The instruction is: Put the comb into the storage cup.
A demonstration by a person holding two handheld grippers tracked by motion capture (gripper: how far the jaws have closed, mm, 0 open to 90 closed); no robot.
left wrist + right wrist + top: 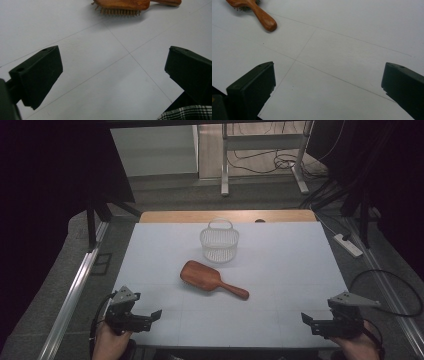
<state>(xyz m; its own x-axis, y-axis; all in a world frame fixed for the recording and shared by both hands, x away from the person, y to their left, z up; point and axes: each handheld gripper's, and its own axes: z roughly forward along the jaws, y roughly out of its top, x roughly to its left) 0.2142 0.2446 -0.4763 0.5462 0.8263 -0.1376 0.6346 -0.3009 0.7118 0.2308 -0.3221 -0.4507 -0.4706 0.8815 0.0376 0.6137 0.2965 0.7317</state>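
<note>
My 2 grippers rest at the table's near corners, left gripper and right gripper both spread wide and empty. The wooden hairbrush lies mid-table, bristles down, just before the white basket. It looks light, rigid, slick; I'd pinch its narrow handle.
</note>
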